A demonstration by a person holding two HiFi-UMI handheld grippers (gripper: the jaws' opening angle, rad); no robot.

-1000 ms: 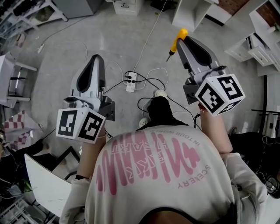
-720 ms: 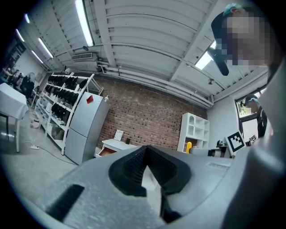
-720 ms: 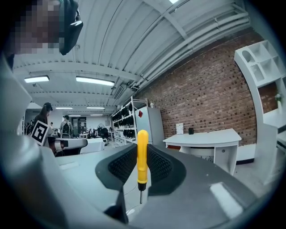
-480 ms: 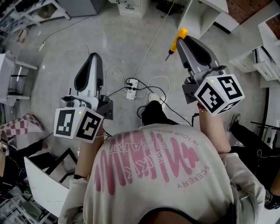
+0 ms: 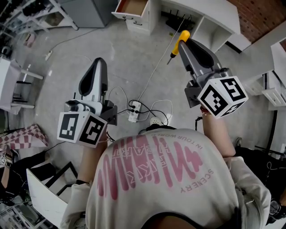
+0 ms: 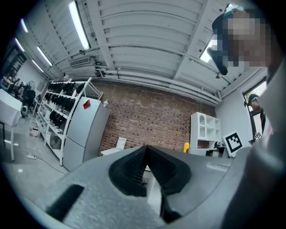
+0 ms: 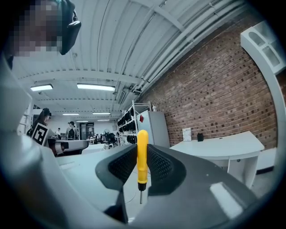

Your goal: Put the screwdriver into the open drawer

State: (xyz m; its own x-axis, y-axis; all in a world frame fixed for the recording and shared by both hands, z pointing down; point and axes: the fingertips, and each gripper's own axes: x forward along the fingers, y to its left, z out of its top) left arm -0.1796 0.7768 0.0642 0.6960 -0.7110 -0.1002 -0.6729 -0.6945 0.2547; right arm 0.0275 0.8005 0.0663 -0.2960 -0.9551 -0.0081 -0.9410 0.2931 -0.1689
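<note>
My right gripper [image 5: 184, 41] is shut on a yellow-handled screwdriver [image 5: 179, 41], whose thin metal shaft points down toward the floor. In the right gripper view the screwdriver [image 7: 142, 154] stands upright between the ribbed pads of the right gripper [image 7: 142, 150]. My left gripper [image 5: 99, 62] is held out level at the left, its jaws closed tip to tip with nothing in them; the left gripper [image 6: 146, 148] shows the same in its own view. An open white drawer [image 5: 130, 16] with a brown inside shows at the top, well ahead of both grippers.
A power strip [image 5: 133, 111] with tangled cables lies on the grey floor below the grippers. White desks and shelf units [image 5: 210, 18] stand at the top right, a grey cabinet [image 5: 87, 9] at the top left. A checkered cloth [image 5: 22, 136] lies at the left.
Both grippers have travelled forward across the floor together. The power strip has slid down the picture, and the open drawer and white furniture have come into view at the top.
</note>
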